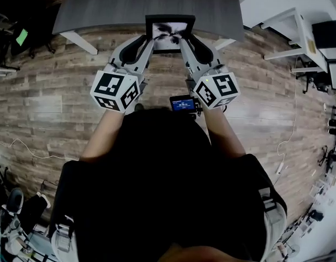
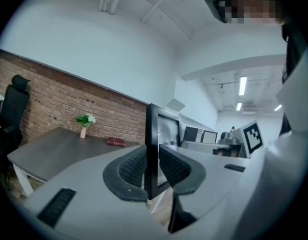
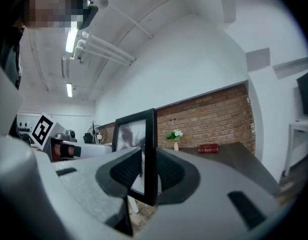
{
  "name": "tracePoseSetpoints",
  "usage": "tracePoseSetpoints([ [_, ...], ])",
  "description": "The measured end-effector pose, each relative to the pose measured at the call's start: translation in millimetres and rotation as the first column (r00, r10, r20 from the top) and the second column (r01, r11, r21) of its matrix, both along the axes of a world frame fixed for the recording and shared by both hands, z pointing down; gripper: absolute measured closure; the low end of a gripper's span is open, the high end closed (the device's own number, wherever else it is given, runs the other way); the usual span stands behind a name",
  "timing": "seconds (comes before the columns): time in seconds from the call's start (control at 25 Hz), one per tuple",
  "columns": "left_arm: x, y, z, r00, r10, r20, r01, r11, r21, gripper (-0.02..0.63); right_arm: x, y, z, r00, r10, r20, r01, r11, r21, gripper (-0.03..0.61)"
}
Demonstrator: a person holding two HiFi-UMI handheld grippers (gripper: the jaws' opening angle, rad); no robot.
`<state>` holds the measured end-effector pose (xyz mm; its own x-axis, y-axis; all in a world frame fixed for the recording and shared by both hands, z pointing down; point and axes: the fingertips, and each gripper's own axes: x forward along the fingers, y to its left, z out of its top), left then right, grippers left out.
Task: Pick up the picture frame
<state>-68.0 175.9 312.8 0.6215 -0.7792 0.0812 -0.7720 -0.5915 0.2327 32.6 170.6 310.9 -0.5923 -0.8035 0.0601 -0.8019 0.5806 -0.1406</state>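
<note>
Closest sits the person's dark torso [image 1: 157,162], then the grey table [image 1: 102,4] beyond. I have the left gripper [image 1: 151,41] and right gripper [image 1: 184,41] each clamped on a side edge of the picture frame [image 1: 169,30], one per side so it sits upright and level. I judge it lifted, just off the table's near edge.

Picture frame [image 1: 169,33]: black border, glazed black-and-white print. Upright, clear of the desk [image 1: 102,7], its two side edges clamped by left gripper [image 1: 150,42] and right gripper [image 1: 185,41].
</note>
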Motion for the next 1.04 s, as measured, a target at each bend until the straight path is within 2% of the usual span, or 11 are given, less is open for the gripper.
tracePoseSetpoints([
  [0.2, 24.9, 10.9, 14.6, 1.000, 0.028, 0.009, -0.027, 0.999, -0.038, 0.546, 24.8, 12.3, 10.4, 1.000, 0.017, 0.020, -0.017, 1.000, -0.014, 0.486],
  [1.04, 84.8, 46.4, 23.4, 0.997, 0.068, 0.040, -0.064, 0.995, -0.079, 0.546, 85.5, 44.4, 24.2, 0.996, 0.012, 0.086, -0.008, 0.999, -0.054, 0.486],
])
